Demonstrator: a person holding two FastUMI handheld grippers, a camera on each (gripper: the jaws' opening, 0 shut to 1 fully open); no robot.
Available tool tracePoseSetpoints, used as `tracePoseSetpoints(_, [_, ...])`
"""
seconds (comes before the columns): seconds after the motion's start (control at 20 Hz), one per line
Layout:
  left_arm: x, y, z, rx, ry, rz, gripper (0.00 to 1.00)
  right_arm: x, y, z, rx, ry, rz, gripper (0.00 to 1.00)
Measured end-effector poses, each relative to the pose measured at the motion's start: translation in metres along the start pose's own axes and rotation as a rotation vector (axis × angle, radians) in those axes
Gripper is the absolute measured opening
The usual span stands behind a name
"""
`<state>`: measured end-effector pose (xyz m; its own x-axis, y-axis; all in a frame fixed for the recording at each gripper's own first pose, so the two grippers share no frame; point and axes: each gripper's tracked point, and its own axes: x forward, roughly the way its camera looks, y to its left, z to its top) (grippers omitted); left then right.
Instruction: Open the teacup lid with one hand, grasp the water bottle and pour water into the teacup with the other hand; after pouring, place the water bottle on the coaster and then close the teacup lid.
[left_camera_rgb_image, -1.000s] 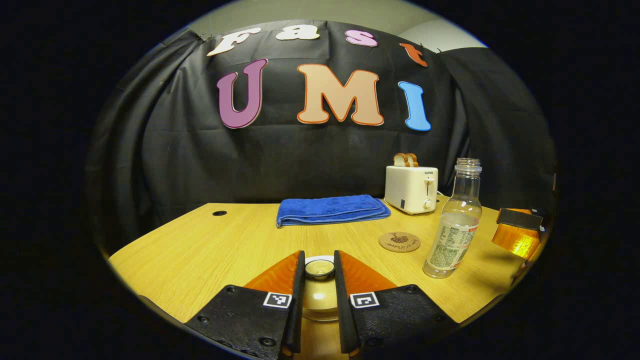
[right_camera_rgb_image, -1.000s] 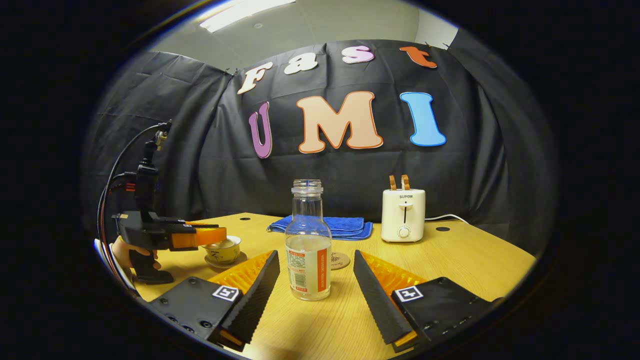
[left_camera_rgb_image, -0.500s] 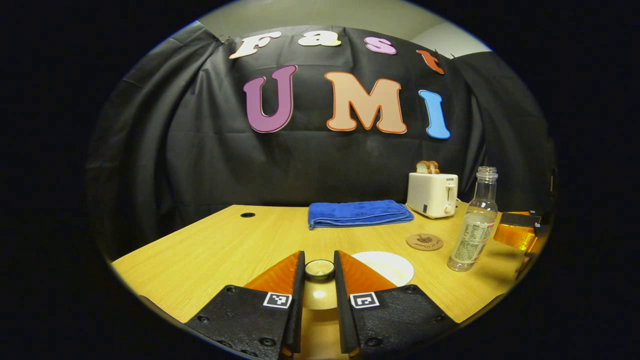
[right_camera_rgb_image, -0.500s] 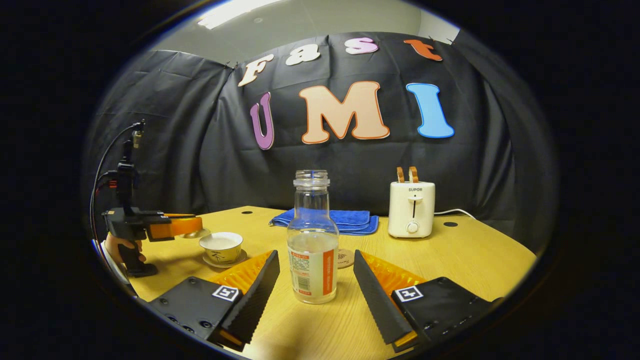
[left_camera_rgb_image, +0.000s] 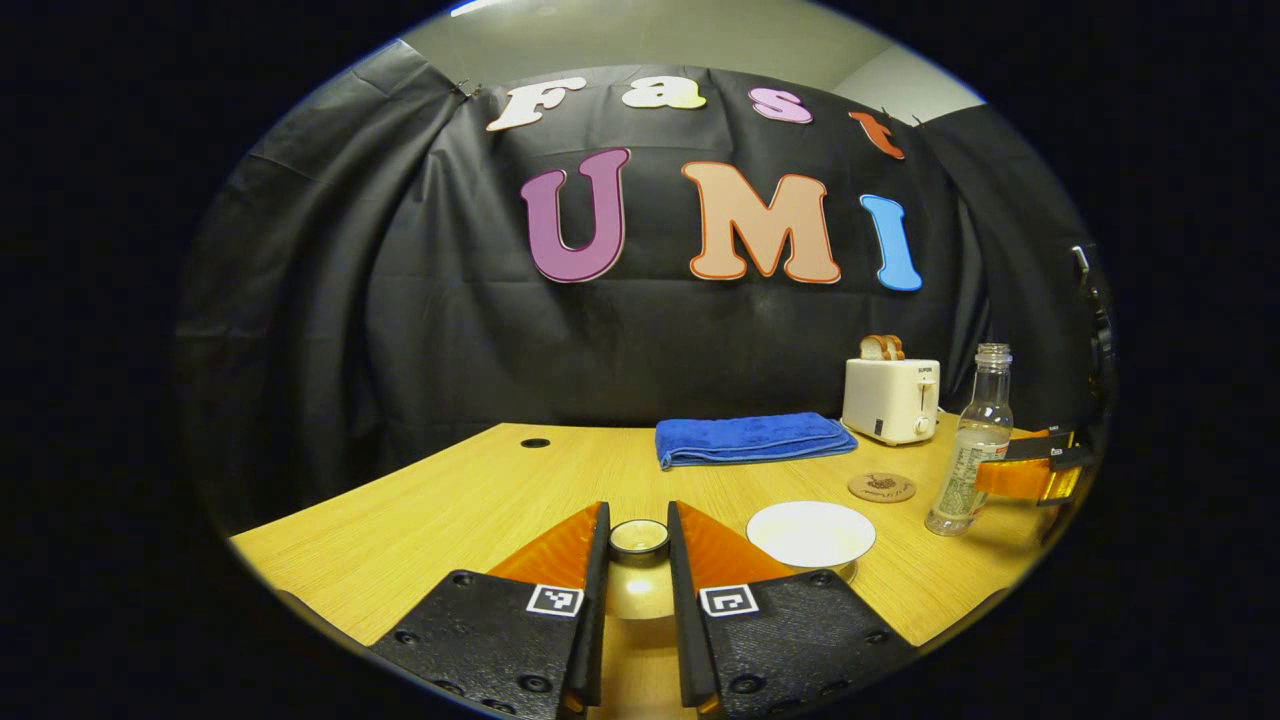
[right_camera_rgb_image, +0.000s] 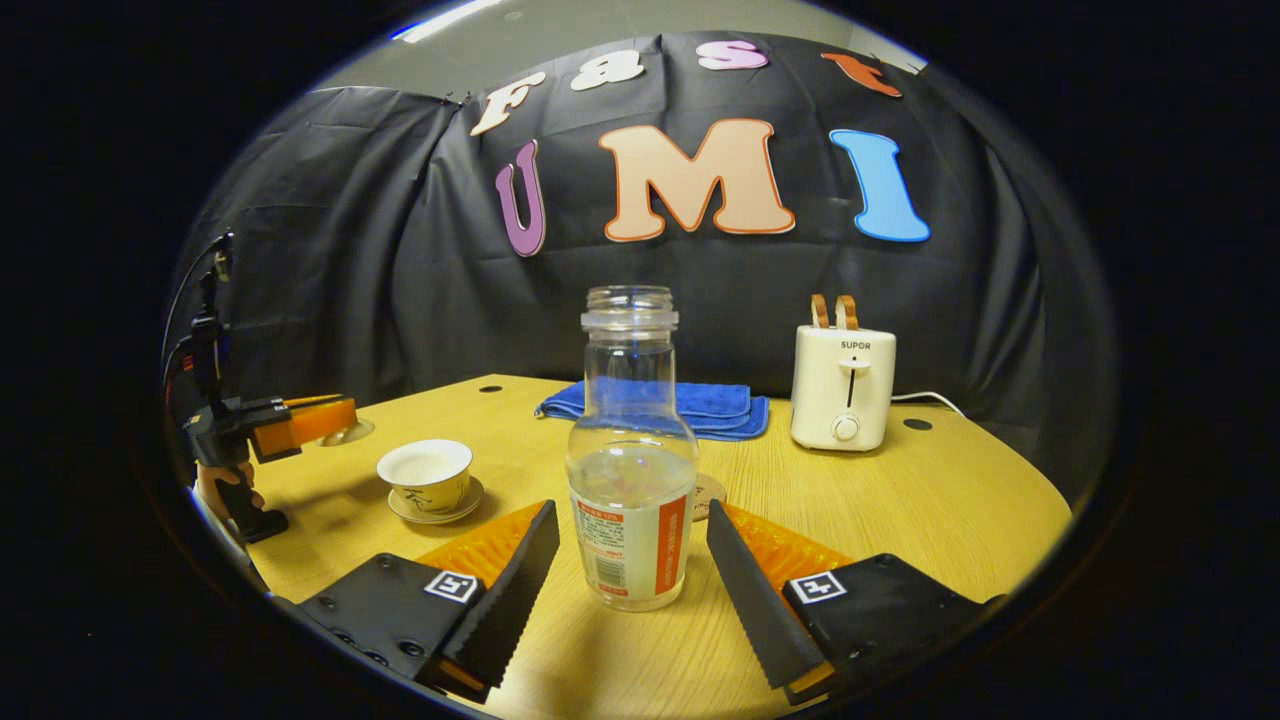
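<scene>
Spanning the lower half of both views, the table (right_camera_rgb_image: 930, 500) carried everything else. A blue towel (right_camera_rgb_image: 700, 405) lay folded at centre back in the right gripper view, with a toaster (right_camera_rgb_image: 842, 385) to its right holding two bread slices.

The right gripper (right_camera_rgb_image: 632, 570) sat at bottom centre of its own view, released: jaws wide apart, either side of the bottle (right_camera_rgb_image: 630, 470) and not touching it. The bottle stood upright on the table, uncapped, partly filled with water. In the left gripper view the bottle (left_camera_rgb_image: 970, 450) appeared at far right, with the right gripper (left_camera_rgb_image: 1030, 470) just beside it.

The left gripper (left_camera_rgb_image: 638, 570) at bottom centre of its own view was clenched on the lid (left_camera_rgb_image: 638, 540), both fingers pressing the knob. In the right gripper view the left gripper (right_camera_rgb_image: 300, 420) was at middle left, held by a hand (right_camera_rgb_image: 220, 485), with the lid (right_camera_rgb_image: 345, 432) raised above the table.

The cup (right_camera_rgb_image: 425, 475) stood open on its saucer (right_camera_rgb_image: 435, 510), lower left of centre, apart from the lid. The coaster (left_camera_rgb_image: 881, 487) lay between towel and bottle, bare.
</scene>
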<state>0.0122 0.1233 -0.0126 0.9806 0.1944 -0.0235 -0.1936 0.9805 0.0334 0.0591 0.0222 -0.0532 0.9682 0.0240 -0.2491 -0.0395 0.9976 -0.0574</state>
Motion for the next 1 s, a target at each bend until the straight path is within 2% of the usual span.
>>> tracePoseSetpoints(0.1, [-0.003,0.003,0.003,0.001,-0.017,0.003,0.28,0.006,0.000,-0.003,-0.001,0.028,-0.007,0.99])
tracePoseSetpoints(0.15, [-0.003,0.005,0.002,0.004,-0.015,0.007,0.28,0.008,0.000,-0.004,-0.002,0.036,-0.010,0.93])
tracePoseSetpoints(0.25, [-0.005,0.008,0.002,0.004,-0.018,0.012,0.28,0.014,-0.001,-0.004,-0.002,0.041,-0.023,0.96])
tracePoseSetpoints(0.35, [-0.005,0.008,0.001,0.002,-0.016,0.010,0.27,0.019,-0.001,-0.005,0.001,0.048,-0.034,0.93])
tracePoseSetpoints(0.5, [-0.006,0.009,0.001,0.002,-0.017,0.012,0.28,0.026,-0.002,-0.008,-0.001,0.068,-0.045,0.93])
tracePoseSetpoints(0.6, [-0.006,0.010,0.001,0.002,-0.018,0.012,0.28,0.024,-0.002,-0.006,-0.009,0.064,-0.056,0.80])
tracePoseSetpoints(0.85, [-0.005,0.011,0.002,0.002,-0.018,0.018,0.28,0.021,0.000,-0.006,-0.031,0.066,-0.069,0.80])
tracePoseSetpoints(1.0, [-0.006,0.011,0.000,0.002,-0.018,0.019,0.28,0.019,-0.002,0.004,-0.092,0.083,-0.080,0.80])
